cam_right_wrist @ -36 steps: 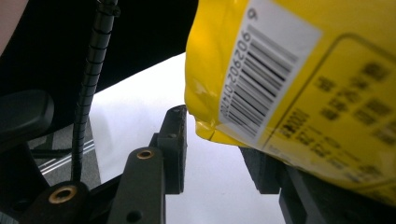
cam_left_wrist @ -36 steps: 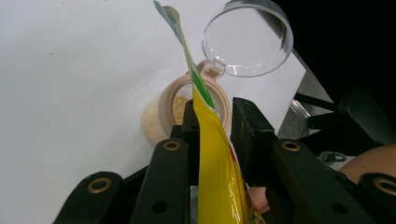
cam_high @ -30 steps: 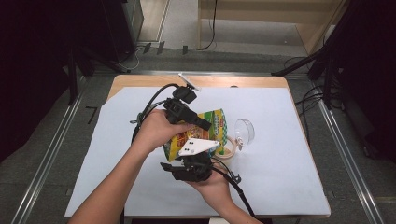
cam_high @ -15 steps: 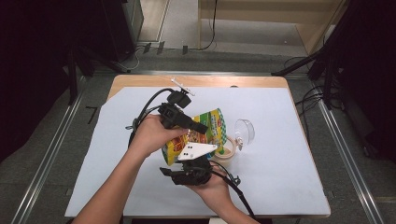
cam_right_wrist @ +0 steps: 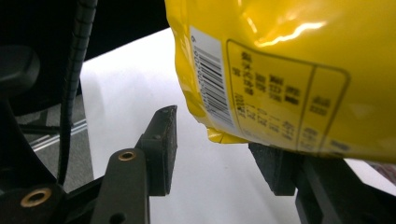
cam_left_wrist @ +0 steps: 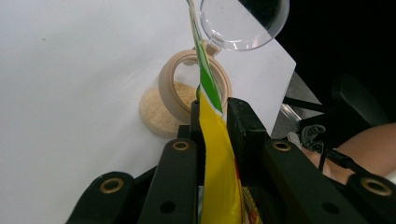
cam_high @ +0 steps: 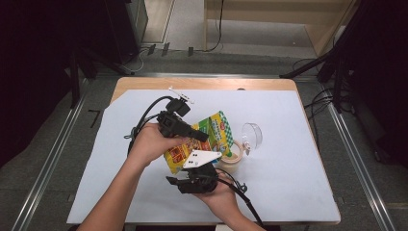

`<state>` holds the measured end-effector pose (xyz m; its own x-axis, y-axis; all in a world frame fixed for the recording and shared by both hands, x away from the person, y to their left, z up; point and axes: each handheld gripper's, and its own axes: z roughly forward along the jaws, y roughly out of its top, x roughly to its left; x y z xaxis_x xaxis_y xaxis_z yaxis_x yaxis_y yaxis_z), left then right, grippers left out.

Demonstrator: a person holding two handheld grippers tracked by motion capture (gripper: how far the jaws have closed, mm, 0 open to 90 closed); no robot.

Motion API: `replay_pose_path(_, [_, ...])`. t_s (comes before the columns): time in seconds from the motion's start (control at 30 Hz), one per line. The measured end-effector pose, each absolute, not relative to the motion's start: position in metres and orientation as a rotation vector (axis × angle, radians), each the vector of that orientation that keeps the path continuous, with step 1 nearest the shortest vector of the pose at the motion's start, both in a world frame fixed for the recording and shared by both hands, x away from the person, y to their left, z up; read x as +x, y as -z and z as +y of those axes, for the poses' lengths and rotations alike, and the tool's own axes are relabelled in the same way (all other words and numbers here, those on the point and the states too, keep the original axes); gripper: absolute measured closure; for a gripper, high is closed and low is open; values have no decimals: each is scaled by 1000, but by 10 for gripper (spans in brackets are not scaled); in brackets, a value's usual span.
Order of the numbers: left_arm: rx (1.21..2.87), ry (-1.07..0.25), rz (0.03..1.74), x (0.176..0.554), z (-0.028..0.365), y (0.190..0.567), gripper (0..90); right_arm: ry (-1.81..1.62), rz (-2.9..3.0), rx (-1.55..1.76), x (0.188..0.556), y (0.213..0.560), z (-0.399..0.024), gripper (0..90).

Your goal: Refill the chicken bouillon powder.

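Note:
A yellow and green snack bag [cam_high: 214,131] is held off the table over the middle of the white sheet. My left gripper [cam_high: 203,136] is shut on its upper part, and its jaws have just been closing; in the left gripper view both pads [cam_left_wrist: 243,116] press the bag's edge [cam_left_wrist: 215,168]. Beyond them stands a small beige jar [cam_left_wrist: 170,100] of pale granules, its clear lid [cam_left_wrist: 243,21] flipped back. My right gripper [cam_right_wrist: 215,140] is under the bag's bottom corner [cam_right_wrist: 280,70]. Its jaws have just been opening and stand apart, open, the left pad clear of the bag.
The jar [cam_high: 232,158] and its lid [cam_high: 253,134] sit just right of both hands. A white sheet [cam_high: 298,183] covers most of the wooden table [cam_high: 144,83]. Cables trail from both grippers. Dark floor and metal rails surround the table.
My left gripper has sunk a little, toward the near left, with the bag in it. The right hand has stayed put under the bag.

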<state>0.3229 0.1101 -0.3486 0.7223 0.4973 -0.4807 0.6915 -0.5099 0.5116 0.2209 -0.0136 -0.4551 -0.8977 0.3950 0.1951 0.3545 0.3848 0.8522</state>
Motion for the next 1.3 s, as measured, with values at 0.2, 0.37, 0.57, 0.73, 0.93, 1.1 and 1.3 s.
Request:
replay_pose_path(0.2, [2213, 356, 889, 319, 116, 351, 815, -1549, 2593, 704, 221, 458, -13, 538])
replay_pose_path(0.37, [2226, 349, 865, 316, 120, 354, 827, -1528, 2602, 703, 220, 463, -11, 538])
replay_pose_path(0.57, [2217, 355, 864, 315, 125, 358, 831, -1517, 2606, 705, 219, 467, -11, 538])
replay_pose_path(0.73, [2215, 359, 865, 313, 128, 360, 838, -1508, 2611, 681, 220, 469, -11, 538])
replay_pose_path(0.93, [2222, 355, 853, 312, 133, 361, 846, -1495, 2628, 692, 220, 473, -13, 540])
replay_pose_path(1.1, [2217, 362, 820, 312, 138, 361, 859, -1484, 2623, 696, 221, 474, -15, 535])
replay_pose_path(1.3, [2227, 365, 799, 312, 142, 363, 866, -1469, 2624, 682, 220, 477, -14, 526])
